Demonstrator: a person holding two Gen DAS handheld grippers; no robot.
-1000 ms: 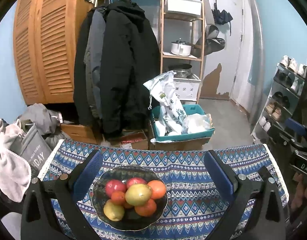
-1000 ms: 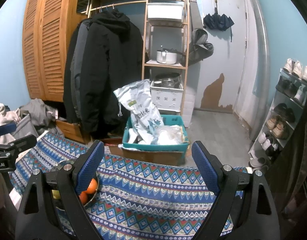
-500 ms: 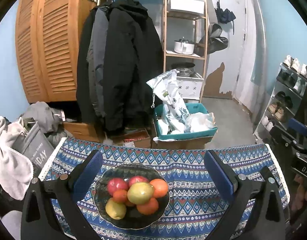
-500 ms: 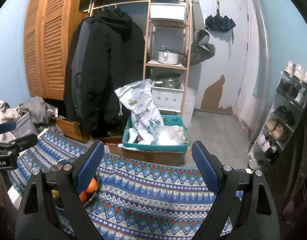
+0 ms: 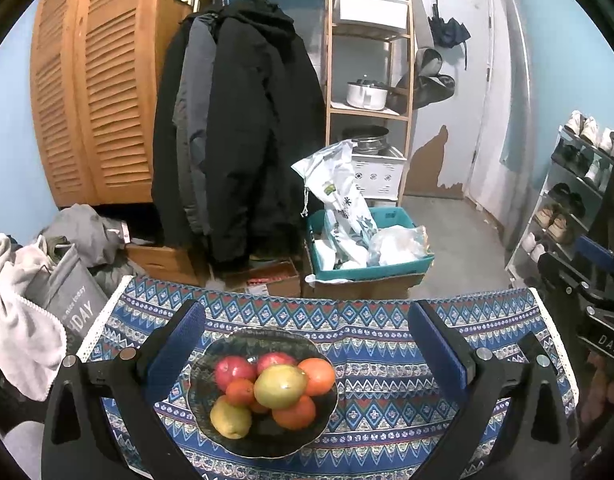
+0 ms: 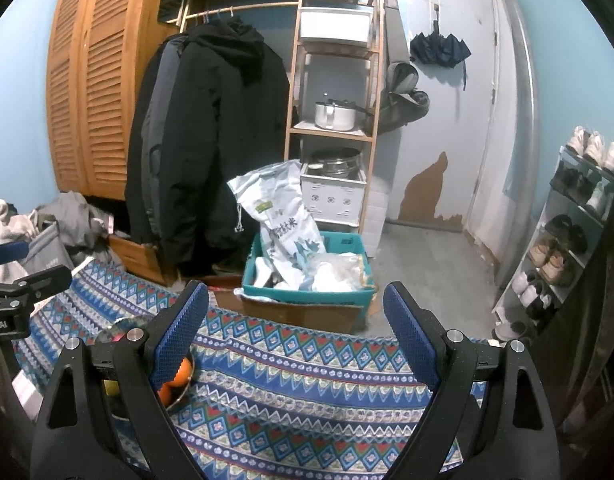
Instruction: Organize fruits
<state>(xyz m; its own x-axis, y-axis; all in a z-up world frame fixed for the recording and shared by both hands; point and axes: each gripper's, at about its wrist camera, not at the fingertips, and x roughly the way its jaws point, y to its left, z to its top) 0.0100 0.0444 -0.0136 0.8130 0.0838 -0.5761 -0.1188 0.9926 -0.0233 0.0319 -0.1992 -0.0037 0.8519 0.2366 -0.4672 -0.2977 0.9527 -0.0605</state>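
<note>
A dark glass bowl [image 5: 263, 342] sits on the patterned blue tablecloth [image 5: 371, 380]. It holds red apples [image 5: 234, 370], oranges [image 5: 318, 375], a yellow-green mango [image 5: 280, 386] and a yellow pear [image 5: 229, 420]. My left gripper [image 5: 305, 340] is open and empty, held above and behind the bowl. My right gripper [image 6: 295, 326] is open and empty over the cloth to the right of the bowl. In the right wrist view only the bowl's edge [image 6: 119, 326] and an orange [image 6: 177, 374] show behind my left finger.
Beyond the table's far edge stand a teal bin [image 5: 371, 268] with bags, hanging black coats [image 5: 243, 140], a wooden shelf [image 5: 367, 80] and a shoe rack [image 5: 575, 200]. Grey bags and cloths [image 5: 35, 292] lie at the left.
Both views have shifted only slightly. The left gripper has risen a little over the bowl. Both grippers stay open and the fruits have not moved.
</note>
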